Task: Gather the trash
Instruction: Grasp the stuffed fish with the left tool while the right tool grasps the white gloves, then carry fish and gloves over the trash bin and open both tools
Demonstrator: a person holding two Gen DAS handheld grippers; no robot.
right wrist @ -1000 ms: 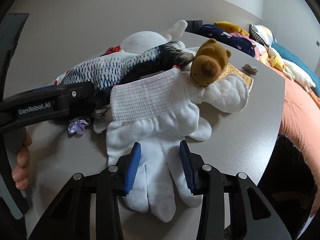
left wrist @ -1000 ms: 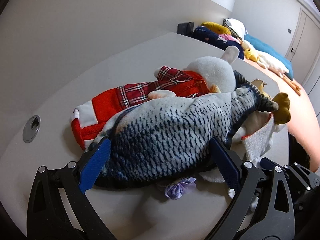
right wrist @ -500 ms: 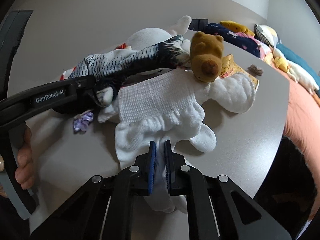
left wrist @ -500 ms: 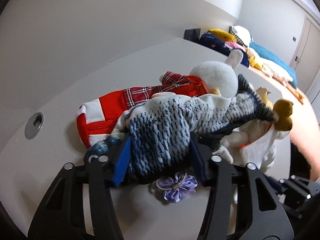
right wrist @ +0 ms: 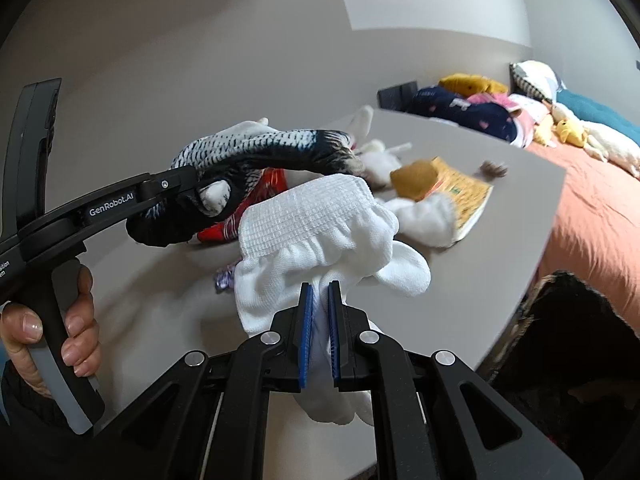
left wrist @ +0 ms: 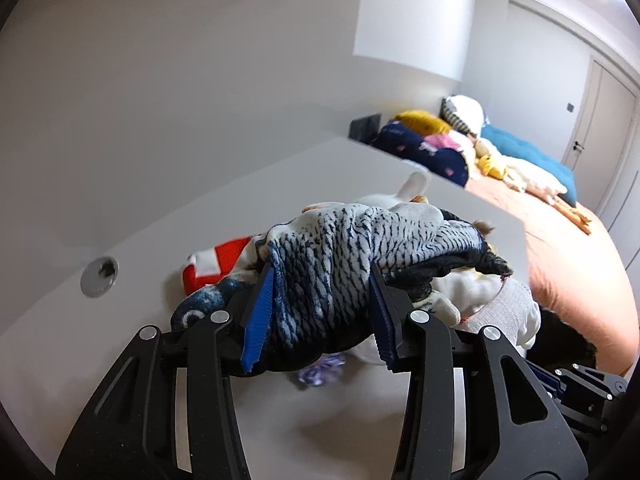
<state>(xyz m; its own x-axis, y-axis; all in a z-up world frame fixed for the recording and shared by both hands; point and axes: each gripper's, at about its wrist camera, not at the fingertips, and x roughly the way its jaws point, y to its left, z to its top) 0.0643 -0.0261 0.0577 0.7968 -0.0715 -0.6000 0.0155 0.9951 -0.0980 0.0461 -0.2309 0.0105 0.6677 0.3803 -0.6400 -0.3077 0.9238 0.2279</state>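
A blue-grey scale-patterned fish plush [left wrist: 344, 240] hangs off the grey table [left wrist: 120, 360], bunched between the blue pads of my left gripper [left wrist: 322, 274]. The jaws are closing and the pads press into it. In the right wrist view the same fish plush [right wrist: 256, 140] is up at the left, level with the white glove. That white knitted glove [right wrist: 312, 216] is pinched at its fingers by my right gripper [right wrist: 319, 289], which is shut on it. The cuff stands lifted above the table.
On the table lie a red plaid toy [left wrist: 208, 260], a purple flower scrunchie [right wrist: 224, 276], a brown bear [right wrist: 416, 174] and a yellow packet [right wrist: 464, 196]. A person's hand [right wrist: 76, 320] grips the left handle. An orange bed [left wrist: 560, 248] lies right; a dark opening [right wrist: 560, 340] sits beyond the table edge.
The left jaws went from wide around the fish plush to squeezing it, the right jaws shut on the glove's fingers. Both grippers then rose, lifting plush and glove off the table.
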